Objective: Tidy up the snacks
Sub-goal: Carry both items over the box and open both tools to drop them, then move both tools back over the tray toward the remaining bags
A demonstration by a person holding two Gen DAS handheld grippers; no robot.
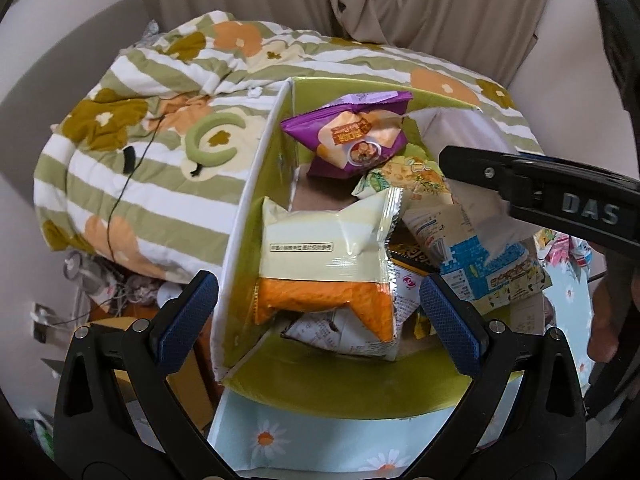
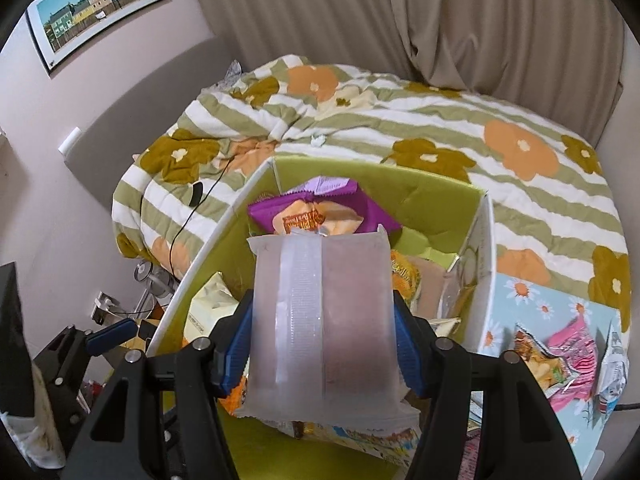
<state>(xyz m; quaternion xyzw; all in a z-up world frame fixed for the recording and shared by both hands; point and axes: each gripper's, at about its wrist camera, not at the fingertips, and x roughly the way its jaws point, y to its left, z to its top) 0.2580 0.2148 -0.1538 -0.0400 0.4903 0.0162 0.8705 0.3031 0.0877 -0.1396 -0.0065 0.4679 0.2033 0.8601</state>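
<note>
Frosted packet (image 2: 322,320) gripped over the green box (image 2: 432,196).
Right gripper (image 2: 322,356) pinched it; left gripper (image 1: 318,312) gaped wide and empty above 1 cream-and-orange packet (image 1: 326,256).

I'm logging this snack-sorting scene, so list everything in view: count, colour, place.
Box: one, green inside, white walls with daisy print outside, beside the bed.
Purple packet: one, far end of box.
Cream-and-orange packet: one, near end of box, between the left jaws, untouched.
Other packets: several, mixed colours, piled in box.
Frosted packet: one, translucent white, clamped above box.
Loose packets: a few, pink and yellow, on the daisy surface at right.
Quilt: one, green-striped, floral, behind box.
Curtain: beige, background.
Picture: one, on wall.
Left gripper: open.
Right gripper: shut on frosted packet.
</note>
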